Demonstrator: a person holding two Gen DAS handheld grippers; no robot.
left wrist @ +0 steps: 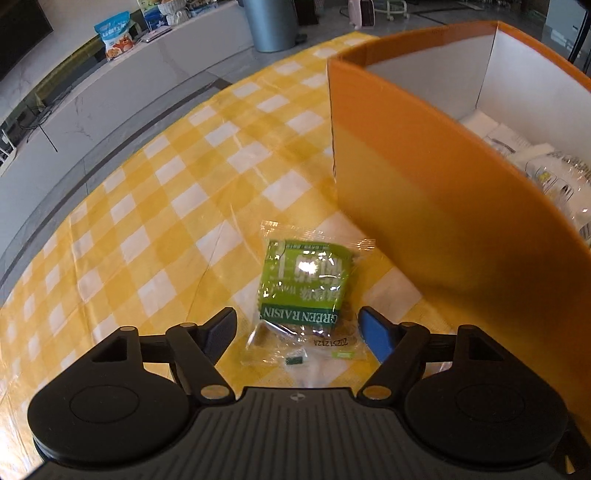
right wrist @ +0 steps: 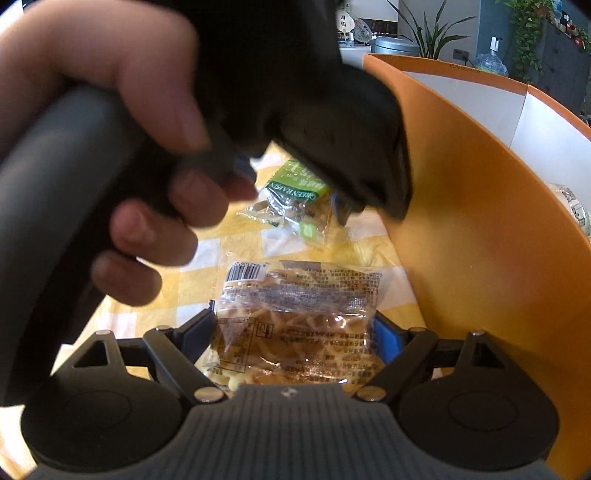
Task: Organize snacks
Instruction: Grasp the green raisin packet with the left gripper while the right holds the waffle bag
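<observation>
A green raisin packet lies on the yellow checked tablecloth, just left of the orange box. My left gripper stands open over the packet's near end, with a gap beside each pad. In the right wrist view a clear waffle packet fills the space between my right gripper's fingers, and both pads touch its sides. Beyond it lies the raisin packet, under the person's hand and the blurred left tool.
The orange box has white inner walls and holds several clear-wrapped snacks. It stands close on the right of both grippers. A grey bin and a counter with a snack bag lie beyond the table.
</observation>
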